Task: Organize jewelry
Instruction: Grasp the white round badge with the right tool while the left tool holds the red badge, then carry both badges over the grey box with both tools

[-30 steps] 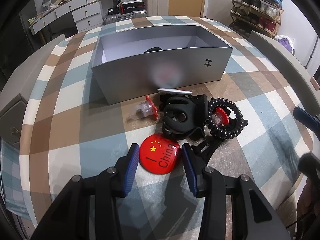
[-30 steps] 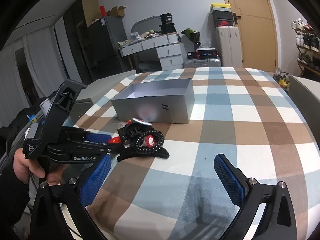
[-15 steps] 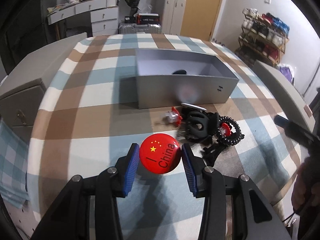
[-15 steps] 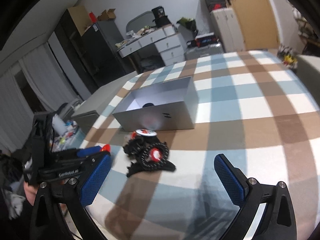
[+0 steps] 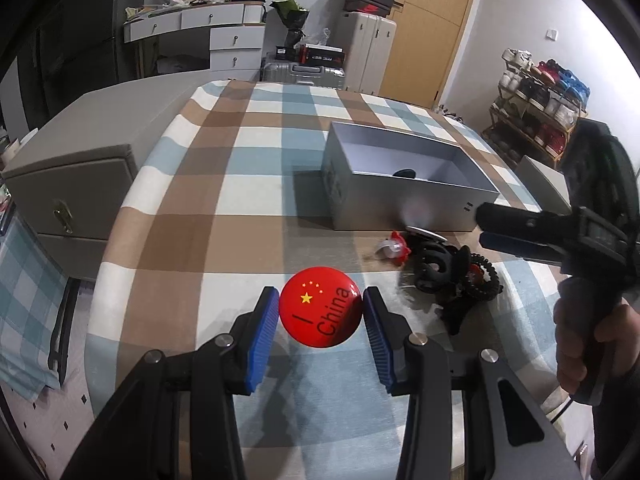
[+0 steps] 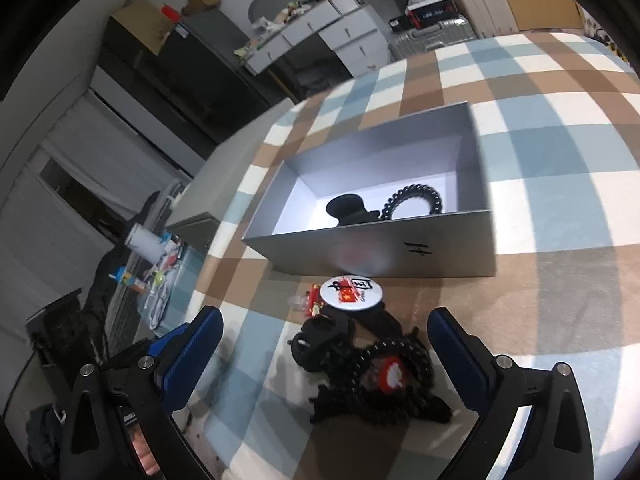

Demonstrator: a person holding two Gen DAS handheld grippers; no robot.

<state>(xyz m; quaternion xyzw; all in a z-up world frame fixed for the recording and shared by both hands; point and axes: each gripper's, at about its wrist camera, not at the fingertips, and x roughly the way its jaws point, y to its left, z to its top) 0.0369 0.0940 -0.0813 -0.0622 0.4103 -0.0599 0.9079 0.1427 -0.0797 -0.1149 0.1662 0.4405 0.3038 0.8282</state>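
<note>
My left gripper is shut on a round red China badge, lifted above the checked tablecloth. To its right lies a heap of black hair claw, black coil hair tie and a small red-and-clear piece, in front of the open grey box. My right gripper stands open, wide, just above that heap; a white badge, the black claw and a coil tie with a red charm lie between and ahead of its fingers. Inside the box sit a black item and another coil tie.
A grey cabinet stands off the table's left edge. White drawers, suitcases and a shoe rack line the far walls. A hand holds the right gripper at the right of the left wrist view.
The left gripper closed on the red badge, lifted it and carried it left, away from the heap. The right gripper swung in over the heap and the box.
</note>
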